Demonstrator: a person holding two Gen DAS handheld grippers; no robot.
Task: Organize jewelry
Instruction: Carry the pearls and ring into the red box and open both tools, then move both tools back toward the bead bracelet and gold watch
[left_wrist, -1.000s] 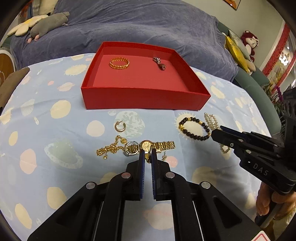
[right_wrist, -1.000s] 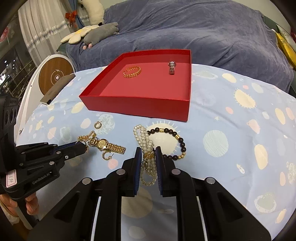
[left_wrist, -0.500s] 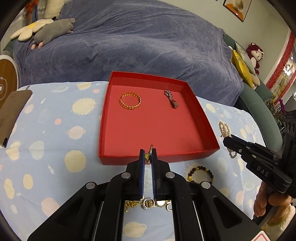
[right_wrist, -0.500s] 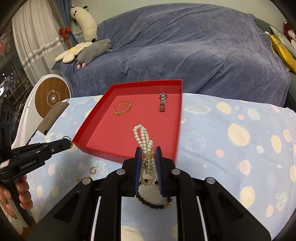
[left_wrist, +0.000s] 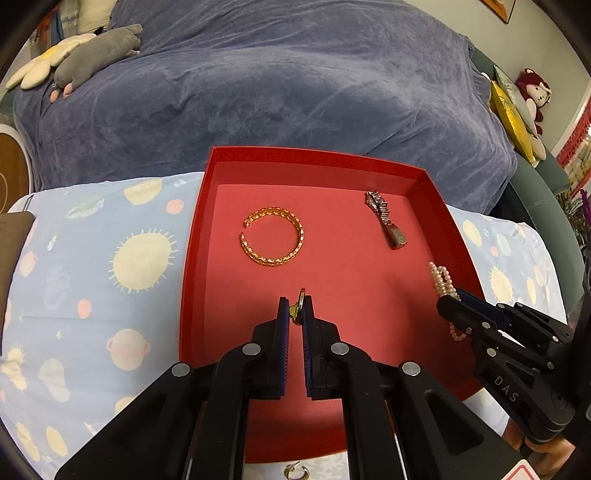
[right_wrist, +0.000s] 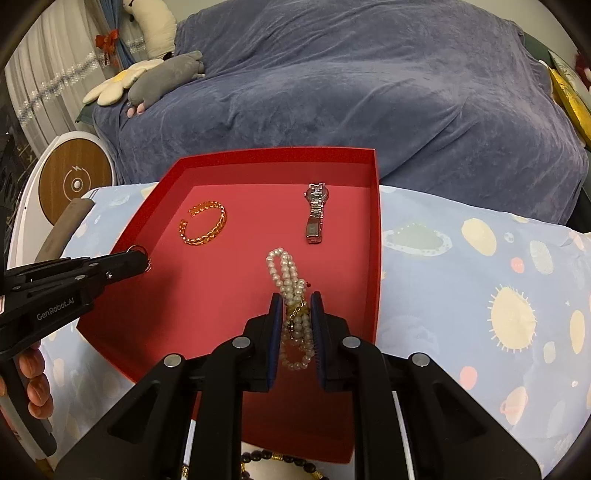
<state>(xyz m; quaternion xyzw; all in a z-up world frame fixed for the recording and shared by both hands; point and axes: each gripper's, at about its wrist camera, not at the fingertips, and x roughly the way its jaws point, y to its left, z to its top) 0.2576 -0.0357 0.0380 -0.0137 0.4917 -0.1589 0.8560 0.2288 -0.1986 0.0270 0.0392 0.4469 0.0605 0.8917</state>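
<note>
An open red box (left_wrist: 192, 258) (right_wrist: 376, 236) rests on the planet-print cloth. Inside lie a gold open bangle (left_wrist: 275, 261) (right_wrist: 221, 221) and a silver watch (left_wrist: 386, 219) (right_wrist: 316, 214). My left gripper (left_wrist: 295, 306) (right_wrist: 140, 258) hovers over the box's near left part, shut on a small gold hoop (left_wrist: 301, 301) (right_wrist: 138, 249). Over the box's near right part, my right gripper (right_wrist: 295, 306) (left_wrist: 448, 299) is shut on a pearl bracelet (right_wrist: 284, 273) (left_wrist: 439, 278) whose loops hang out in front of and behind the pads.
A gold hoop earring (left_wrist: 295, 472) and a dark bead bracelet (right_wrist: 280, 459) lie on the cloth near the box's front wall. A blue-grey covered sofa (left_wrist: 295, 92) with plush toys (right_wrist: 162, 77) stands behind. A person's hand (right_wrist: 33, 384) holds the left gripper.
Both grippers have moved forward from the cloth to above the red box, carrying the gold hoop and the pearl bracelet. The remaining jewelry has slipped below the frames.
</note>
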